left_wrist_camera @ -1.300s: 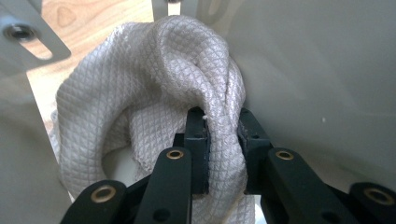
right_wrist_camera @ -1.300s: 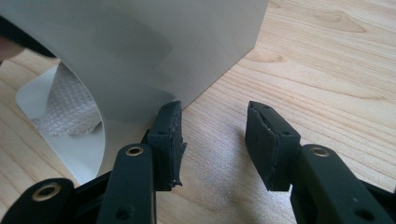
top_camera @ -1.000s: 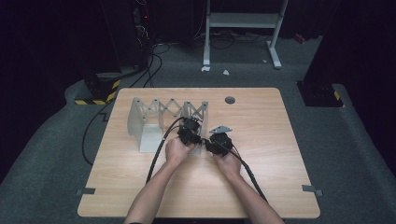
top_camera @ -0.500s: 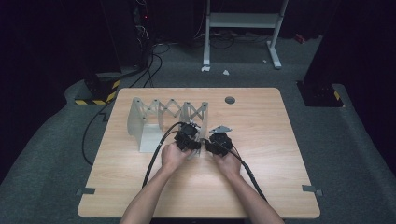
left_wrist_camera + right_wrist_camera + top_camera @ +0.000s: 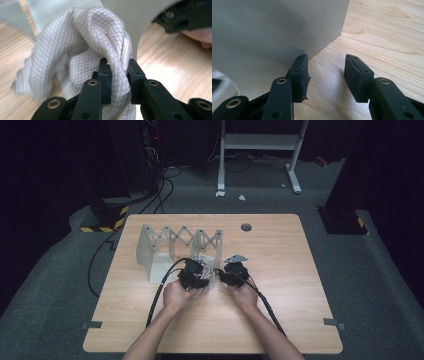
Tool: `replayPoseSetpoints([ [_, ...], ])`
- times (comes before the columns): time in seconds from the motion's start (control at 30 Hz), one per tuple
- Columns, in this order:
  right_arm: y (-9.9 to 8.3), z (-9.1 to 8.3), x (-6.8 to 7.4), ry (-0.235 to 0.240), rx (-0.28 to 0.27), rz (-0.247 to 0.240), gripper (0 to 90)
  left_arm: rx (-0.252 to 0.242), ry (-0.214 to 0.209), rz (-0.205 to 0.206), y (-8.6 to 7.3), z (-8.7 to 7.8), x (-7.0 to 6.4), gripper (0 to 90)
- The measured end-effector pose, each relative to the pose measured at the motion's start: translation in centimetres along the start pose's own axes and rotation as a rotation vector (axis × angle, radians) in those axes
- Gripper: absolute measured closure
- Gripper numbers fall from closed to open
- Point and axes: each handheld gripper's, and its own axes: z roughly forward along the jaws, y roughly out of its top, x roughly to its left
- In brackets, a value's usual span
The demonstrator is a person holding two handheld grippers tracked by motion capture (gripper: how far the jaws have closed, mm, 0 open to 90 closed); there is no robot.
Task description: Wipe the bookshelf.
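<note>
Left tool (image 5: pixel 117 75) nearer, pinching cloth (image 5: pixel 82 45); no writing.

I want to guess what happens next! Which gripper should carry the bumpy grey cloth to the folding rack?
Probably the left. The left gripper is already shut on the cloth, close to the rack. The right gripper is open with nothing between its jaws.
</note>
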Motion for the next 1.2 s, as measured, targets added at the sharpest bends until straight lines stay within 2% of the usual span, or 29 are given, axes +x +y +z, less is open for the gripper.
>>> replayPoseSetpoints([
  [0.03,0.0,0.0,0.0,0.000,0.000,0.000,54.4,0.000,0.000,0.000,0.0,0.0,0.0,76.6],
  [0.07,0.0,0.0,0.0,0.002,-0.001,0.000,54.1,-0.029,-0.005,-0.011,-0.7,-0.9,0.1,76.6],
  [0.17,0.0,0.0,0.0,0.002,0.000,-0.001,53.8,-0.049,-0.001,-0.023,-1.8,-2.5,0.6,76.8],
  [0.23,0.0,0.0,0.0,0.003,0.000,-0.002,53.7,-0.050,0.010,-0.023,-2.3,-3.0,0.8,76.8],
  [0.3,0.0,0.0,0.0,0.004,0.000,-0.001,53.6,-0.057,0.043,-0.043,-4.0,-4.9,1.7,76.9],
  [0.47,0.0,0.0,0.0,0.004,0.000,0.000,53.5,-0.077,0.090,-0.136,-7.7,-7.7,3.9,76.9],
  [0.5,0.0,0.0,0.0,0.004,0.000,-0.001,53.4,-0.077,0.090,-0.136,-7.7,-7.7,3.9,76.9],
  [0.53,0.0,0.0,0.0,0.004,0.000,-0.001,53.4,-0.080,0.109,-0.178,-9.2,-8.4,4.9,76.9],
  [0.57,0.0,0.0,0.0,0.004,0.000,-0.001,53.4,-0.080,0.109,-0.178,-9.2,-8.4,4.9,76.9],
  [0.67,0.0,0.0,0.0,0.005,0.000,0.001,53.0,-0.100,0.147,-0.260,-11.6,-9.7,6.7,76.9],
  [0.7,0.0,0.0,0.0,0.005,0.000,0.001,53.0,-0.100,0.147,-0.260,-11.6,-9.7,6.7,76.8],
  [0.73,0.0,0.0,0.1,0.007,0.000,-0.001,52.4,-0.114,0.165,-0.300,-12.4,-10.3,7.4,76.8],
  [0.77,0.0,0.0,0.1,0.008,0.001,-0.002,51.8,-0.114,0.165,-0.300,-12.4,-10.3,7.4,76.8],
  [0.8,0.0,0.0,0.1,0.008,0.001,-0.006,51.4,-0.121,0.192,-0.336,-12.8,-10.7,8.2,76.7],
  [0.83,0.0,0.0,0.1,0.009,0.001,-0.006,50.8,-0.123,0.208,-0.356,-13.0,-10.8,8.6,76.6],
  [0.87,-0.1,-0.1,0.1,0.011,0.004,-0.006,50.1,-0.119,0.228,-0.372,-13.1,-10.9,9.1,76.5],
  [0.9,-0.1,-0.1,0.1,0.011,0.004,-0.006,50.1,-0.119,0.228,-0.372,-13.1,-10.9,9.1,76.3],
  [0.93,-0.2,-0.3,0.2,0.021,0.003,-0.014,48.7,-0.105,0.278,-0.401,-13.1,-10.7,10.2,76.2],
  [0.97,-0.2,-0.3,0.2,0.021,0.003,-0.014,48.7,-0.105,0.278,-0.401,-13.1,-10.7,10.2,76.2],
  [1.0,-0.5,-0.6,0.4,0.035,0.004,-0.027,48.3,-0.090,0.320,-0.442,-13.0,-10.4,11.4,76.1],
  [1.03,-0.7,-0.9,0.5,0.041,0.005,-0.030,48.3,-0.088,0.337,-0.466,-13.0,-10.2,12.0,76.1],
  [1.2,-2.0,-2.3,1.3,0.072,0.005,-0.052,50.0,-0.078,0.434,-0.535,-12.6,-10.2,14.6,75.4],
])
